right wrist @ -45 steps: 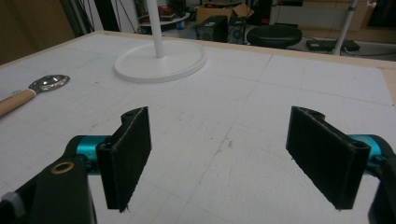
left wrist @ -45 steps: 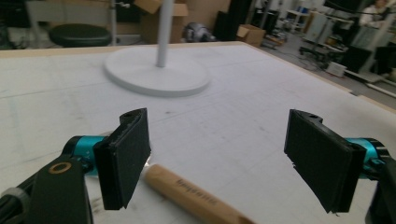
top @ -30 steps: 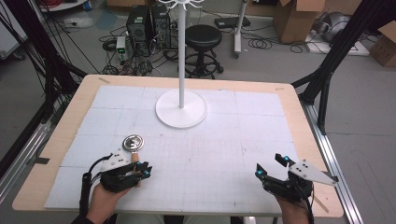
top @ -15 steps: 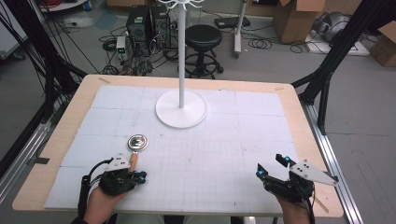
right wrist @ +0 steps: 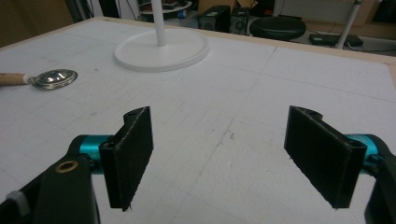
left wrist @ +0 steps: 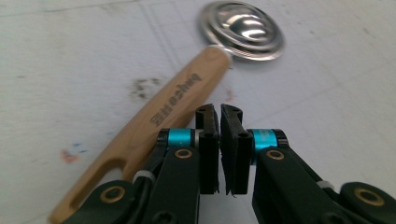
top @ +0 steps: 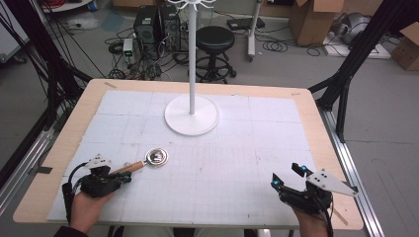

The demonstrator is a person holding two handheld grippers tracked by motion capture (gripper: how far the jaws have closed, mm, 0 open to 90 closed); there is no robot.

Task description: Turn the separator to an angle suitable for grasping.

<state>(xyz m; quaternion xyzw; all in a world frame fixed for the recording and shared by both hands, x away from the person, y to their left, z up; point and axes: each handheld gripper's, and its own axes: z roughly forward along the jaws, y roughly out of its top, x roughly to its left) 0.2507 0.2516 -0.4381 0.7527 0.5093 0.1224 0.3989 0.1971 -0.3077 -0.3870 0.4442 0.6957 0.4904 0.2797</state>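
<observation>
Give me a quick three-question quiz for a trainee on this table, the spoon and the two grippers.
1. True or false: the left gripper is clamped on the wooden-handled spoon.
2. Pick one: the right gripper has its jaws A) shut, B) wide open with nothing between them, C) closed on the spoon.
3. What stands on the mat beyond the spoon's metal bowl?

Key:
1. False. The jaws are shut beside the handle, not on it.
2. B.
3. The white stand with its round base.
</observation>
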